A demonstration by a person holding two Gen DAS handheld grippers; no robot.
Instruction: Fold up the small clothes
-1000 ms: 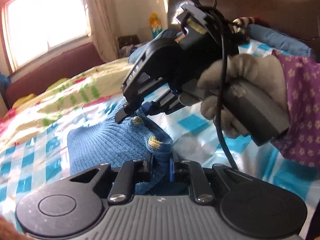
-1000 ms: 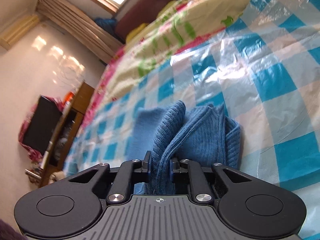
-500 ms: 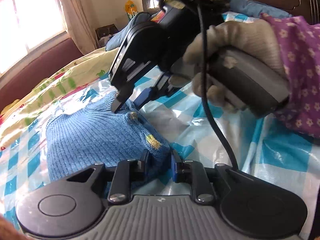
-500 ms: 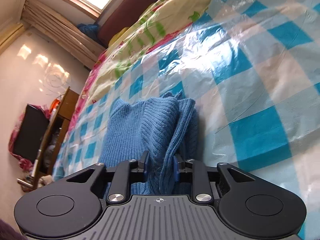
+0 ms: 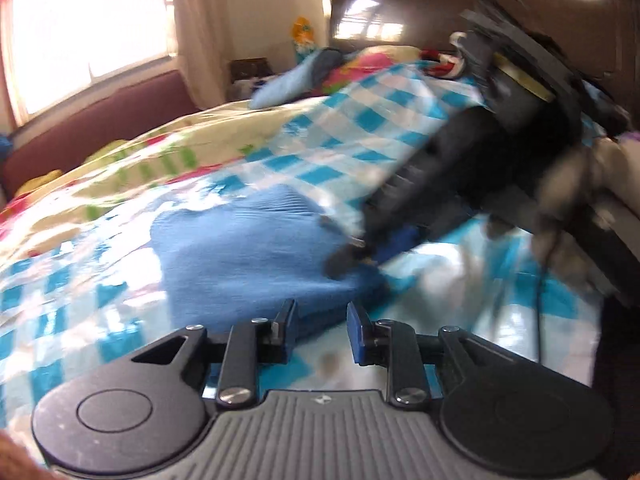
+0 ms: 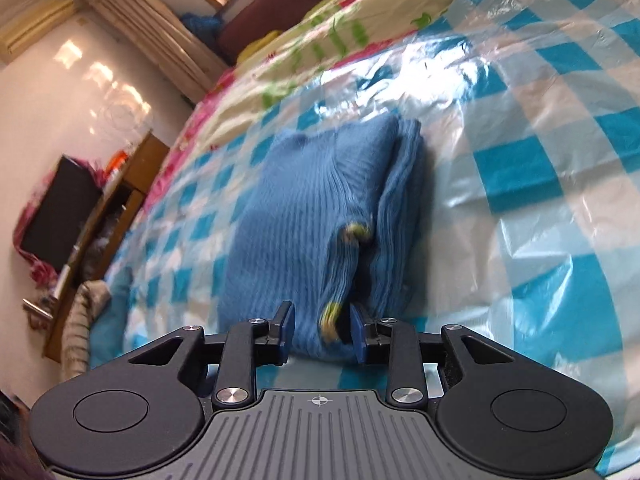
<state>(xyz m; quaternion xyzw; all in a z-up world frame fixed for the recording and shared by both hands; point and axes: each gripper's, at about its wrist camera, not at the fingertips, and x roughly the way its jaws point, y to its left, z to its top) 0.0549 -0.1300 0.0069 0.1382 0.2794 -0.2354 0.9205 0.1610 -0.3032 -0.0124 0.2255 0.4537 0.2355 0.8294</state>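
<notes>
A small blue ribbed knit sweater (image 5: 256, 248) lies folded flat on the blue-and-white checked plastic sheet (image 5: 360, 128). In the right wrist view the sweater (image 6: 312, 216) shows yellow-green trim at its near edge. My left gripper (image 5: 320, 330) is open and empty, just off the sweater's near edge. My right gripper (image 6: 322, 330) is open, its pads on either side of the sweater's near edge without pinching it. In the left wrist view the right gripper (image 5: 352, 252) is blurred, at the sweater's right edge.
A floral bedspread (image 5: 140, 160) lies beyond the checked sheet. Pillows and bedding (image 5: 304, 72) are piled against the dark headboard (image 5: 440, 4). A wooden cabinet with a dark screen (image 6: 80, 208) stands beside the bed. A window (image 5: 80, 32) is at the far left.
Both grippers have opened and let go of the sweater, which now lies flat and folded. The left gripper has drawn back from it.
</notes>
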